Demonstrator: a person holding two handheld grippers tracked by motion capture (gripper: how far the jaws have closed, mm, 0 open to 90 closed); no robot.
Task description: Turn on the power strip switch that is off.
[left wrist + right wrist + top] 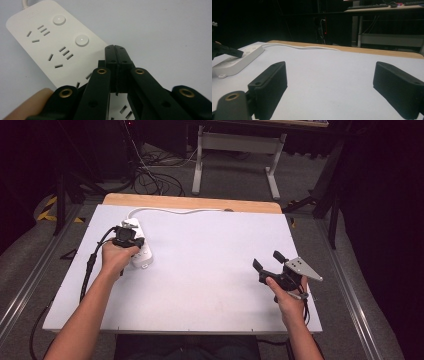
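A white power strip (142, 255) lies at the left of the white mat, and its cord (175, 211) runs along the far edge. My left gripper (129, 239) is over the strip, held from above by a hand. In the left gripper view its jaws are pressed together, shut on nothing, with the tips (115, 48) just right of the strip's (47, 45) second round button (82, 40). My right gripper (268, 260) hovers at the right of the mat, open with nothing between its pads (272, 85). The strip (237, 62) and the left gripper (240, 53) show far off in the right gripper view.
The white mat (210, 250) covers a wooden table whose far edge (190, 202) is bare. Beyond it stand a desk frame (235, 150) and loose cables on the floor (150, 177). Metal rails run along both sides of the table.
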